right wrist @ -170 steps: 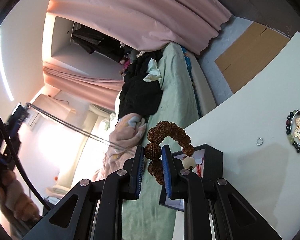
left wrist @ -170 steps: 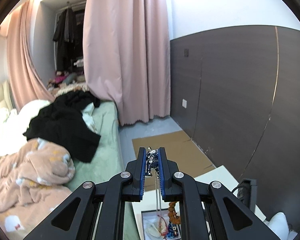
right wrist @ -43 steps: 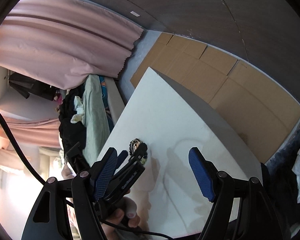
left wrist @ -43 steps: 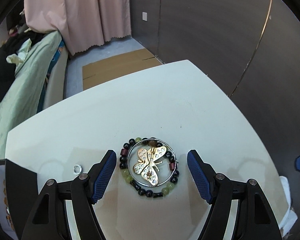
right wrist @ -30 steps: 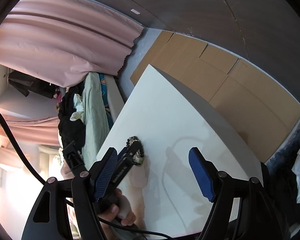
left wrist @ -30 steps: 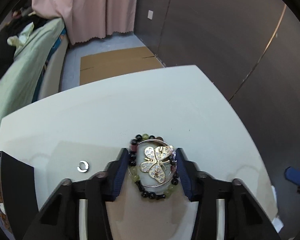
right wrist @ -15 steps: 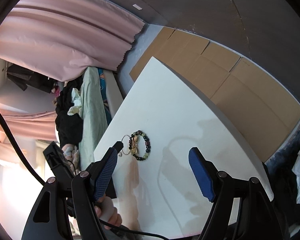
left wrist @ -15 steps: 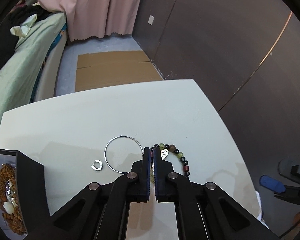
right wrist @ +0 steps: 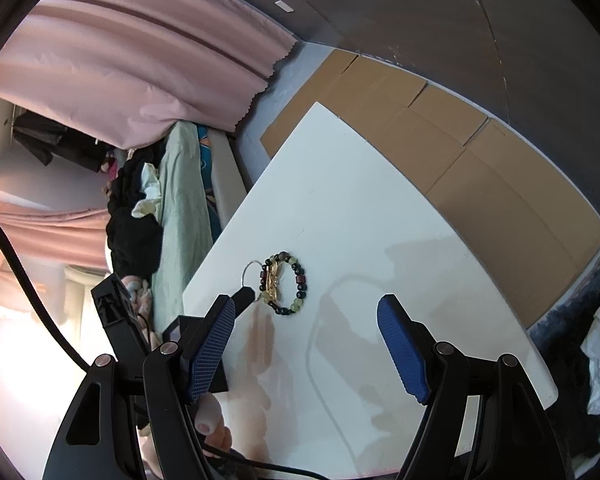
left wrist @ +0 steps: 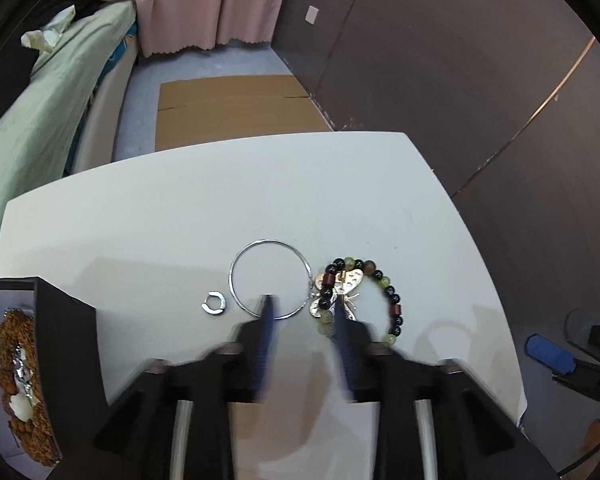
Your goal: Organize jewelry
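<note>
On the white table (left wrist: 180, 220) lie a thin silver bangle (left wrist: 270, 241), a small silver ring (left wrist: 214, 303) and a bead bracelet (left wrist: 396, 310) with a gold butterfly brooch (left wrist: 352, 279) resting on it. My left gripper (left wrist: 302, 305) hovers just over the spot where bangle and bracelet meet. Its blurred jaws are opening, the pads press on nothing, and the bangle's edge and a gold piece lie between them. Over the table's near side my right gripper (right wrist: 305, 302) is open with nothing in it, short of the bracelet (right wrist: 300, 280).
A black box (left wrist: 66, 332) at the table's left edge holds a brown bead bracelet (left wrist: 18, 344). Beyond the table are flat cardboard (left wrist: 228, 108) on the floor, a green-covered bed (left wrist: 40, 120) and a dark wall panel (left wrist: 440, 80). A hand (right wrist: 214, 420) holds the left gripper.
The left jaws closed around the brooch, went fully shut, and now stand partly open. The bangle has slid out to the left of the bead bracelet. The right gripper kept its opening.
</note>
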Demonstrator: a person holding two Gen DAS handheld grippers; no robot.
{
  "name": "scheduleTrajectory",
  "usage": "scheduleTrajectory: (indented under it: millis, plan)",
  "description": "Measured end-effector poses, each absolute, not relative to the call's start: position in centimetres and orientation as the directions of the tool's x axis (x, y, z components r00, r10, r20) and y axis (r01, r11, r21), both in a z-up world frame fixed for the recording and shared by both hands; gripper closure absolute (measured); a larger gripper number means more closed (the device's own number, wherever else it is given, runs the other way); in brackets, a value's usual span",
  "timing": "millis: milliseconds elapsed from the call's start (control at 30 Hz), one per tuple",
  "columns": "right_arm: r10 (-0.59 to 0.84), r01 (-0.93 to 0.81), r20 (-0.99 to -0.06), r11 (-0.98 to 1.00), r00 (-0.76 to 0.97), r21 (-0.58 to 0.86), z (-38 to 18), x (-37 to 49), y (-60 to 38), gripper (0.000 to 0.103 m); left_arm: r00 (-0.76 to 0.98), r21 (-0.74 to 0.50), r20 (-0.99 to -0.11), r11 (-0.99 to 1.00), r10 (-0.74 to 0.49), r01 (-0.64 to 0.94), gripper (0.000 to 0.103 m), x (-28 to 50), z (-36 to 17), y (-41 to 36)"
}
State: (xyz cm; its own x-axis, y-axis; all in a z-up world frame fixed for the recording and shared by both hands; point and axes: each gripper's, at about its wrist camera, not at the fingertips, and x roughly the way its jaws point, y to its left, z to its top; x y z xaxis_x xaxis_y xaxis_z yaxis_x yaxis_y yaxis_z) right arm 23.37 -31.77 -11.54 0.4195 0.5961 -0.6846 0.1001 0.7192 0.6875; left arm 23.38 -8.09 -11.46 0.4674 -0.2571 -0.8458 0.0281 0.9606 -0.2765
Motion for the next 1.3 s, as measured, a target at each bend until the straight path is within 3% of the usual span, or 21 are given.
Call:
scheduleTrajectory:
  millis: [33, 267, 433, 767, 900, 967, 1033, 1100, 1300]
  plan:
    - [0.596, 0.100, -0.686, 0.720, 0.417, 0.687, -11.6, 23.4, -31.7, 0.028, 0.482, -0.285, -0.837, 0.958, -0.261, 0.026, 0.048, 23.2, -11.2, -8.0]
    - [0.595, 0.102, -0.689, 0.722, 0.413, 0.685, -11.7, 23.4, -31.8, 0.028, 0.511, -0.276, -0.821, 0.961, -0.255, 0.036, 0.049, 23.0, -10.8, -9.2]
    - [0.593, 0.108, -0.690, 0.721, 0.416, 0.685, -11.8, 23.4, -31.9, 0.028, 0.492, -0.233, -0.840, 0.971, -0.228, 0.052, 0.064, 22.9, -11.9, -10.6]
    - [0.597, 0.106, -0.688, 0.719, 0.413, 0.687, -11.8, 23.4, -32.1, 0.028, 0.486, -0.112, -0.863, 0.991, -0.136, 0.077, 0.066, 21.9, -12.9, -12.5]
    - [0.598, 0.099, -0.690, 0.722, 0.409, 0.685, -11.8, 23.5, -32.1, 0.028, 0.477, -0.008, -0.877, 0.994, -0.061, 0.111, 0.074, 21.3, -13.0, -12.9]
    - [0.598, 0.098, -0.693, 0.725, 0.403, 0.682, -12.0, 23.6, -32.2, 0.028, 0.462, -0.015, -0.884, 0.994, -0.063, 0.108, 0.079, 21.2, -13.1, -12.3]
    - [0.596, 0.099, -0.695, 0.726, 0.402, 0.680, -11.9, 23.6, -32.2, 0.028, 0.459, -0.015, -0.886, 0.994, -0.063, 0.106, 0.091, 21.1, -13.0, -11.7]
    - [0.594, 0.097, -0.696, 0.728, 0.403, 0.678, -11.8, 23.6, -32.2, 0.028, 0.452, -0.046, -0.888, 0.995, -0.083, 0.092, 0.095, 21.1, -12.9, -10.7]
    - [0.596, 0.072, -0.704, 0.742, 0.387, 0.667, -11.8, 23.9, -30.7, 0.028, 0.505, -0.161, -0.846, 0.985, -0.170, 0.061, 0.095, 20.7, -10.8, -8.1]
